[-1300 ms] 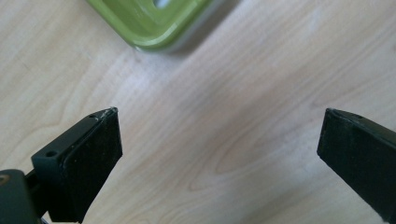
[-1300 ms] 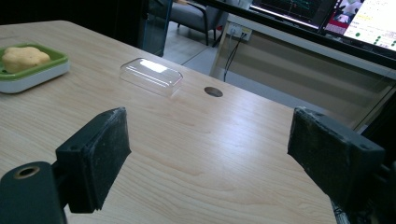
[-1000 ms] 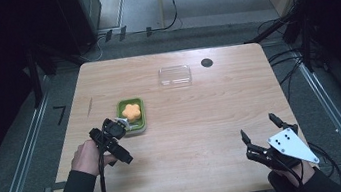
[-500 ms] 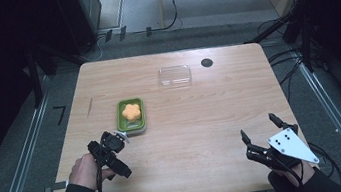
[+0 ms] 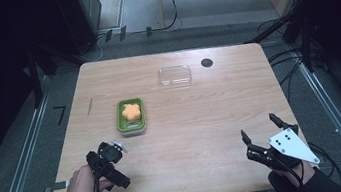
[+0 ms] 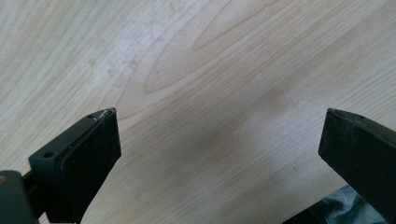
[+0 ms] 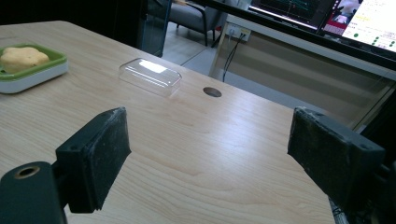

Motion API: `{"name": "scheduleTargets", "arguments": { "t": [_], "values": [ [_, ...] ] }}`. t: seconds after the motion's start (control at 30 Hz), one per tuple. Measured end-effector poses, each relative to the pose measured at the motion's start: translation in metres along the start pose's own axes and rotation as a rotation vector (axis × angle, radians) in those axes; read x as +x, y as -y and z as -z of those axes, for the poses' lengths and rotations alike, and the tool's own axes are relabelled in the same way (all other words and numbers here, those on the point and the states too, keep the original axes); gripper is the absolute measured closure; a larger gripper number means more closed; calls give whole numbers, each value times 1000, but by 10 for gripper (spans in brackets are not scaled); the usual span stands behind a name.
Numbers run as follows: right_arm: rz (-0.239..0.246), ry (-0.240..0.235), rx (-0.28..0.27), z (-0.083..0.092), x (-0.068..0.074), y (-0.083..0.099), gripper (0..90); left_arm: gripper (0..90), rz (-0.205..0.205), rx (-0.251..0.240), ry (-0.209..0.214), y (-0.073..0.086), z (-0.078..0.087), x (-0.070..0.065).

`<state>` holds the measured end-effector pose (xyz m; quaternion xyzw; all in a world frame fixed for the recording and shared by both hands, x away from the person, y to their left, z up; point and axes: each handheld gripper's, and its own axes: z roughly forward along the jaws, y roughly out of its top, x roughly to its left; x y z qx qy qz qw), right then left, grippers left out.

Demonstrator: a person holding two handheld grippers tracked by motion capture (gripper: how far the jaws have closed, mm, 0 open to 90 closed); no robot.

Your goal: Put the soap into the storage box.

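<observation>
A green tray (image 5: 123,124) lies left of the table's middle and holds an orange flower-shaped piece (image 5: 131,111). A clear plastic lid (image 5: 174,75) lies apart from it, toward the far edge. My left gripper (image 5: 109,157) is near the front left edge, below the tray and clear of it. Its jaws stand wide open over bare wood in the left gripper view (image 6: 219,126). My right gripper (image 5: 258,126) rests open at the front right with nothing between its fingers (image 7: 210,126). From there the tray (image 7: 32,77) and lid (image 7: 150,74) lie well ahead.
A dark round hole (image 5: 206,62) sits in the tabletop beside the lid, seen as the same hole (image 7: 212,92) in the right gripper view. Cables trail on the floor beyond the far edge. Metal rails run along both sides of the table.
My left gripper has drawn back from beside the green tray toward the front left edge. The right gripper has stayed put.
</observation>
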<state>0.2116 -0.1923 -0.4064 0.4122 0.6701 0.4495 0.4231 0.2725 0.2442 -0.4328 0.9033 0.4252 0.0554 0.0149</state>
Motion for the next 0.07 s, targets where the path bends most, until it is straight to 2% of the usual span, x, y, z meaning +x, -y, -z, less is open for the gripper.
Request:
{"name": "scheduleTargets", "arguments": {
  "t": [0.07],
  "values": [
    [2, 1, -2, 0, -1, 0, 135, 0, 3, -8, 8, 0, -1, 0]
  ]
}}
